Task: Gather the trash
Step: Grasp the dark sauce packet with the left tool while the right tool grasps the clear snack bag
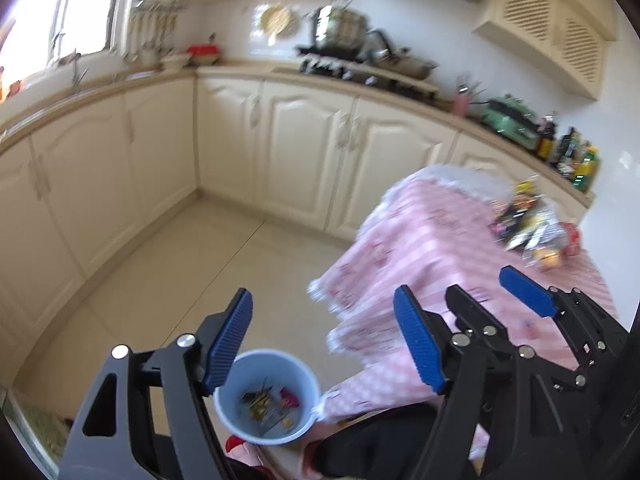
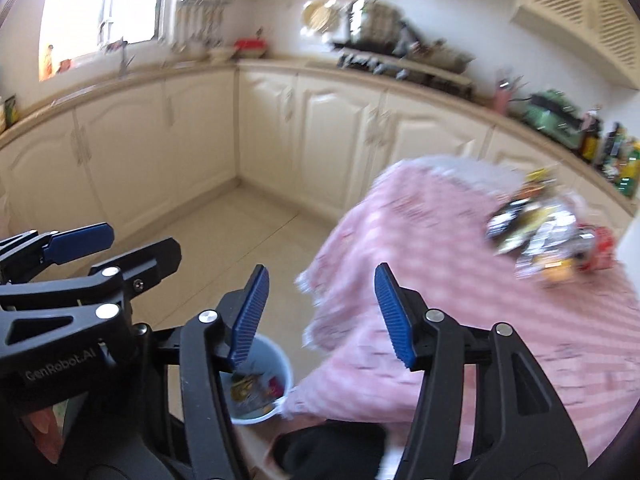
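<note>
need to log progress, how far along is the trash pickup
Partly done. The bin on the floor already holds several wrappers. Nothing is in hand: the left gripper and right gripper are both open and empty. Left to do: a pile of wrappers sits on the far side of the pink-clothed table, apart from both grippers.
</note>
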`<act>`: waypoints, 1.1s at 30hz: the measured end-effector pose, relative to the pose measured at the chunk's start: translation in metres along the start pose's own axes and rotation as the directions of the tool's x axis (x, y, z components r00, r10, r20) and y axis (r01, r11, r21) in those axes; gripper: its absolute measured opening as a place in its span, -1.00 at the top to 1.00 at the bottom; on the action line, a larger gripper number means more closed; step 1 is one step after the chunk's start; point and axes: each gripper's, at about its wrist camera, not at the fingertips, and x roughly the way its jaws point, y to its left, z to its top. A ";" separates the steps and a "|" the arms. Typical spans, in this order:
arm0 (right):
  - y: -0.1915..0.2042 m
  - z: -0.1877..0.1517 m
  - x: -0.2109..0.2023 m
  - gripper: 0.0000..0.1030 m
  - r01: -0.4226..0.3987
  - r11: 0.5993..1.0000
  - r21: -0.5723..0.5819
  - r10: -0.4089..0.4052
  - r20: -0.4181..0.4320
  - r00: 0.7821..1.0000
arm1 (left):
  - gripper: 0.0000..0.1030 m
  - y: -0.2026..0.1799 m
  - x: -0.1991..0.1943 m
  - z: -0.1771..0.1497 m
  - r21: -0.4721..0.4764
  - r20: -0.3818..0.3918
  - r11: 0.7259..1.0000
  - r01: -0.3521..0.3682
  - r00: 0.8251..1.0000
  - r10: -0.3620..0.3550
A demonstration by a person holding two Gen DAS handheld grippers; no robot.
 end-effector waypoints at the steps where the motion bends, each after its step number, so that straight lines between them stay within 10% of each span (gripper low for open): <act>1: -0.014 0.002 -0.011 -0.09 0.028 0.999 0.016 -0.028 0.021 0.999 | -0.41 -0.009 -0.004 0.003 0.015 0.009 1.000 0.009 1.000 -0.009; 13: -0.157 0.011 -0.049 -0.16 0.221 0.952 0.214 -0.242 0.076 0.967 | -0.43 -0.129 0.004 0.038 0.221 0.044 0.967 0.123 0.990 -0.136; 23: -0.218 0.036 0.033 -0.14 0.060 0.948 0.312 -0.041 -0.066 0.997 | -0.43 -0.179 0.062 0.065 0.280 -0.058 0.933 0.226 0.974 -0.219; 25: -0.222 0.039 0.048 0.07 0.026 0.949 0.316 0.004 -0.094 0.996 | -0.43 -0.185 0.077 0.068 0.297 -0.073 0.927 0.228 0.974 -0.217; 27: -0.228 0.037 0.062 0.72 0.006 0.944 0.330 0.039 -0.131 0.991 | -0.43 -0.193 0.091 0.070 0.314 -0.094 0.919 0.237 0.971 -0.219; 33: -0.241 0.032 0.040 0.83 0.051 0.940 0.336 -0.035 -0.053 0.998 | -0.43 -0.218 0.124 0.069 0.358 -0.133 0.892 0.276 0.961 -0.244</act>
